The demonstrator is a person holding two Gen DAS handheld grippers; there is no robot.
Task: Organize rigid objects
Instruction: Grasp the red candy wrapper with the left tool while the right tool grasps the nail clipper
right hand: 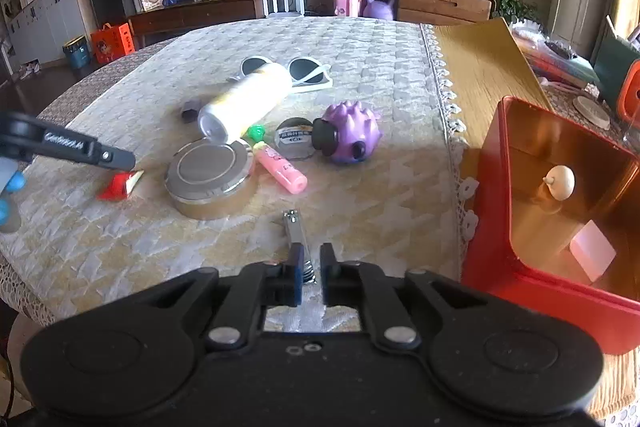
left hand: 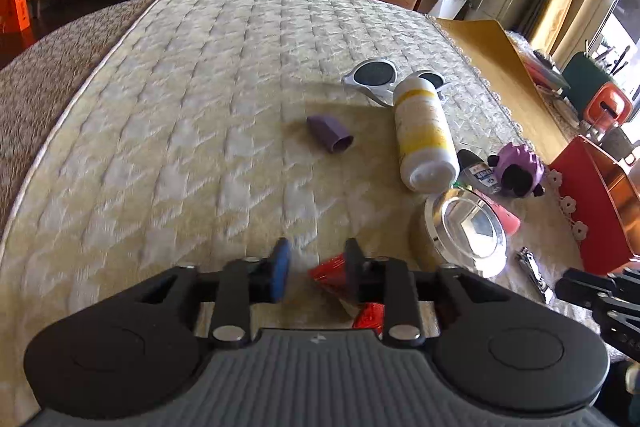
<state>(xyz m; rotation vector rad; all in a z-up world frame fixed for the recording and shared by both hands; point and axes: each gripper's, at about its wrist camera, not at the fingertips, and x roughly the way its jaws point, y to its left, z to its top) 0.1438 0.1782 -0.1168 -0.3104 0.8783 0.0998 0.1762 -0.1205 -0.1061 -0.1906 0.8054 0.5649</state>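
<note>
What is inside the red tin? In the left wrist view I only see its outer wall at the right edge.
Observer: The red tin holds a small cream round figure and a white card.
Operator: Where is the right gripper?
Observer: The right gripper has its jaws on either side of the nail clipper; whether they clamp it is unclear.
Operator: What is the pink thing behind the round metal tin?
Observer: A pink tube with a green cap, beside the round metal tin.

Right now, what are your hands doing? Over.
Left gripper open over red wedge piece. Right gripper closing around silver nail clipper. Red tin box alongside.
</note>
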